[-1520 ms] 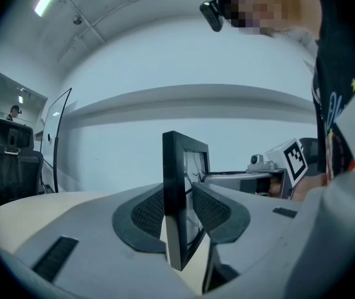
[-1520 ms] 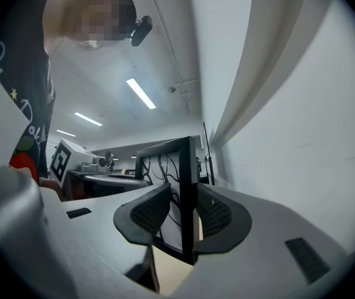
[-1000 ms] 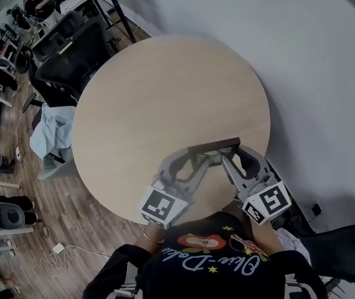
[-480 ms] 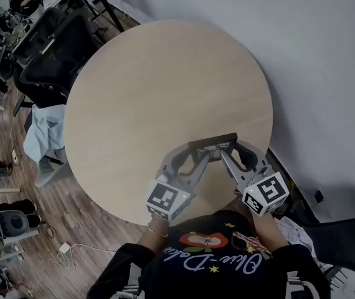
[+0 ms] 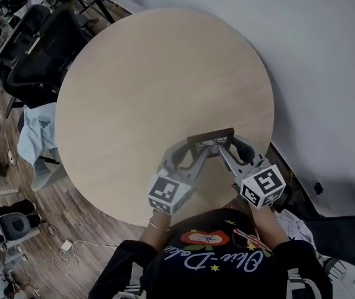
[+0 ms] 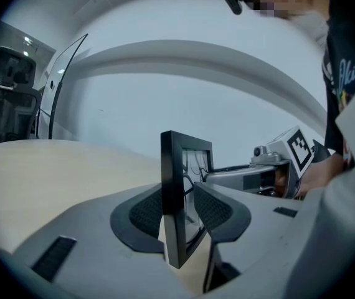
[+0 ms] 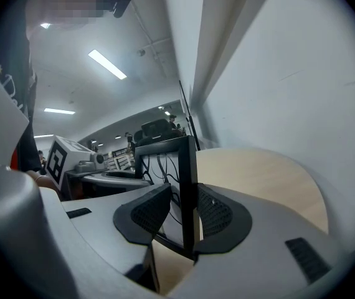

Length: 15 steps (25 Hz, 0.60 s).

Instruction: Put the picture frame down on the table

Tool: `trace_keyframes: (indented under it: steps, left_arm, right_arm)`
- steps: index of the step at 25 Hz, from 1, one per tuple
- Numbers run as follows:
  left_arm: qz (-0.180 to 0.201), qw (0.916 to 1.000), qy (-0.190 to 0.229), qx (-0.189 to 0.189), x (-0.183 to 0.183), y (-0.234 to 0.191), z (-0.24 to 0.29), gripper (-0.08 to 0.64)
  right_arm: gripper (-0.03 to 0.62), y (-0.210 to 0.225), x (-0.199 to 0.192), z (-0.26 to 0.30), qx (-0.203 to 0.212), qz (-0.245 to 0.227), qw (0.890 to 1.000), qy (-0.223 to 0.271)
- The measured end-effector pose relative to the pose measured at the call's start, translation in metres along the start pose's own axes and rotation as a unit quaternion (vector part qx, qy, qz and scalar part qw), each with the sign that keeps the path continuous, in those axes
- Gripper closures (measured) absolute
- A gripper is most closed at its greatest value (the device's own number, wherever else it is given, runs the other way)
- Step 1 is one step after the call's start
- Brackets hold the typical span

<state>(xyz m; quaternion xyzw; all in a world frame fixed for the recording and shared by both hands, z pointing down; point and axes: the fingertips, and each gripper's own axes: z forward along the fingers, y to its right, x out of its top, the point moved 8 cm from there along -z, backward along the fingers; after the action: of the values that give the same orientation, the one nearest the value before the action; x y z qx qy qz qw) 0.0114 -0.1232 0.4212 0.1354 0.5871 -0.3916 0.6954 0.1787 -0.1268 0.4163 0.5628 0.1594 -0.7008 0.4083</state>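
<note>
Head view: the picture frame [image 5: 212, 136] stands upright over the near part of the round tabletop [image 5: 152, 73], one end gripped by the left gripper [image 5: 197, 152] and the other by the right gripper [image 5: 225, 149]. From up here I can't tell whether its bottom edge has met the wood yet. To do this well, I judge I should bring both hands down at the same pace. The frame then stays level and lands on its whole lower edge, not on one corner.

Left gripper view: the jaws are closed to a narrow gap on the dark side bar of the picture frame [image 6: 176, 192], which sits between the ribbed pads of the left gripper [image 6: 180, 215]. The pale tabletop [image 6: 40, 167] shows below and beyond, and the right gripper [image 6: 283, 167] is visible at the far end. I'd keep hold here until the frame clearly bears on the wood.

Right gripper view: it's the same picture, with the jaws of the right gripper [image 7: 180, 218] clamped on the frame's other upright [image 7: 189, 185]. The tabletop [image 7: 258, 173] runs off to the right. I reckon opening one side early could let the frame twist or tip.

Against the earlier head view, both grippers and the frame now sit lower and closer to the tabletop. The grip on each end looks unchanged, and the frame is as upright as before.
</note>
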Motion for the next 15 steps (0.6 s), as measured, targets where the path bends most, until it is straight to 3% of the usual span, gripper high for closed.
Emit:
trace_keyframes:
  steps: [15]
  left_arm:
    - [-0.018,0.9987,-0.048,-0.005,-0.028,-0.026,0.032,0.428]
  right_arm:
    - [0.491,0.026,-0.028,0.027,-0.010,0.027,0.998,-0.048]
